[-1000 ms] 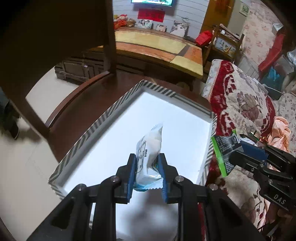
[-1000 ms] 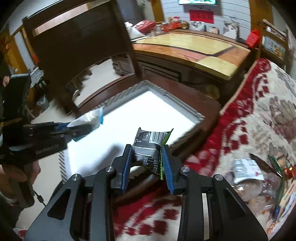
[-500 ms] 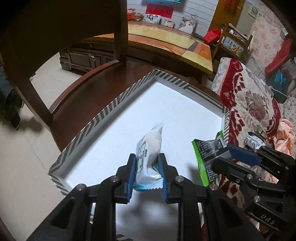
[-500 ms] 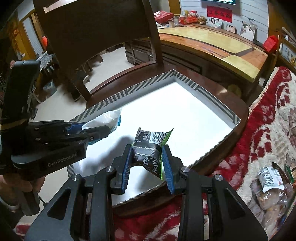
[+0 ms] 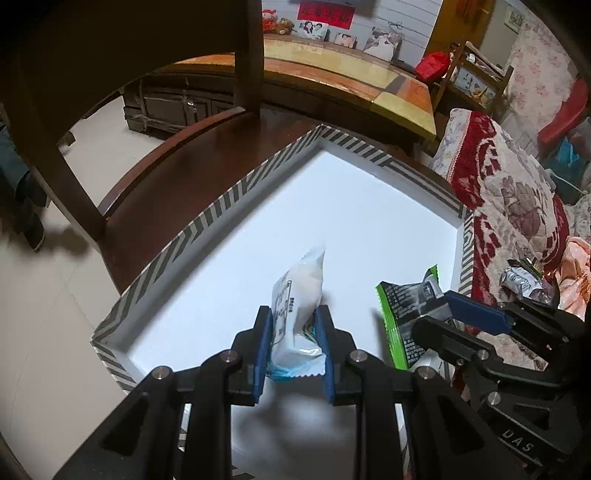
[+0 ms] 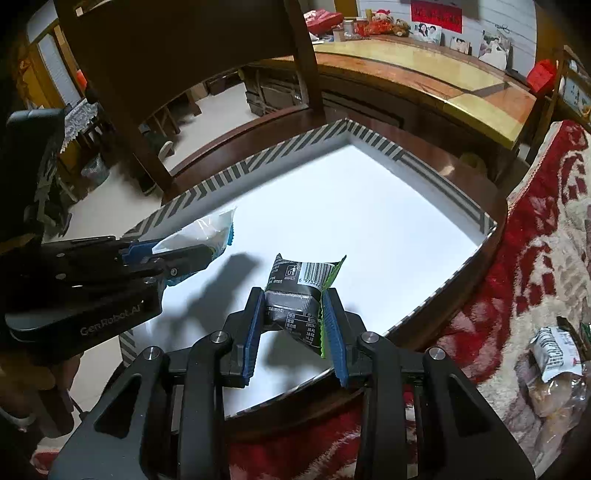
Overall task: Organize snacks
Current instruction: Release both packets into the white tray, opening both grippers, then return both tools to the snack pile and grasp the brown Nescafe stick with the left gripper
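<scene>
Left gripper [image 5: 293, 345] clenching white snack packet [image 5: 297, 295] by lower seam; right gripper [image 6: 293, 325] at its 3 o'clock gripping black-green snack packet [image 6: 301, 291]. Both hovering over striped-rim tray [image 5: 207, 218], likely for dropping inside.

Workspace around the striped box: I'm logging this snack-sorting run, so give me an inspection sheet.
Surface: wooden chair seat carrying a striped-rim box, white floor bare.
Job's things: white-blue snack packet; black-green snack packet; both above the box.
Clutter: more snack packets on the red floral blanket.
Grippers: left gripper shut on white-blue packet; right gripper shut on black-green packet.
Cables: nothing seen.
Surroundings: long wooden table with photo frames.
</scene>
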Available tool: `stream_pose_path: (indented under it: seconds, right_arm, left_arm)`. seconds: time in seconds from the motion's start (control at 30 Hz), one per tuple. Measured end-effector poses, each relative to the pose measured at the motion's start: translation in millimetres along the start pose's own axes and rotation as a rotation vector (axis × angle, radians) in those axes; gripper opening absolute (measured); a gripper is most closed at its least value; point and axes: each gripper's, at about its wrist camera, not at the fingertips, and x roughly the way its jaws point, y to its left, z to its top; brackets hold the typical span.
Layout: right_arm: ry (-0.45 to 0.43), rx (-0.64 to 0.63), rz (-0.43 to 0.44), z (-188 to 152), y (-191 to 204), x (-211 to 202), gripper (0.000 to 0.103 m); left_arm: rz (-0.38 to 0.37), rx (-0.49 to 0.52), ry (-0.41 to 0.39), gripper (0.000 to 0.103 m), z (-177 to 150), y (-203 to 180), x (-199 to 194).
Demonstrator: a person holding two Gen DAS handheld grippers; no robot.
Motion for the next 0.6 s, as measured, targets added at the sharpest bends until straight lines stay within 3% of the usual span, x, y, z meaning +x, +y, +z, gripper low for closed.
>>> stream_pose_path:
  seconds: [0.27, 0.33, 0.4, 0.6]
  right_arm:
    - [0.028, -0.012, -0.031, -0.9, -2.2, 17.1, 0.037]
    - [0.028, -0.022, -0.026, -0.4, -1.5, 14.5, 0.037]
    - [0.021, -0.037, -0.024, -0.5, 0.7, 10.6, 0.041]
    - [-0.044, 0.011, -0.003, -9.6, -7.0, -22.6, 0.045]
  left_arm:
    - [0.028, -0.035, 0.038, 0.033, -1.2, 3.0, 12.3]
    - [0.039, -0.045, 0.052, 0.057, -1.7, 4.2, 14.4]
    - [0.023, -0.067, 0.048, 0.067, -2.6, 6.5, 12.7]
    - [0.024, -0.063, 0.004, 0.074, -0.9, -1.4, -4.1]
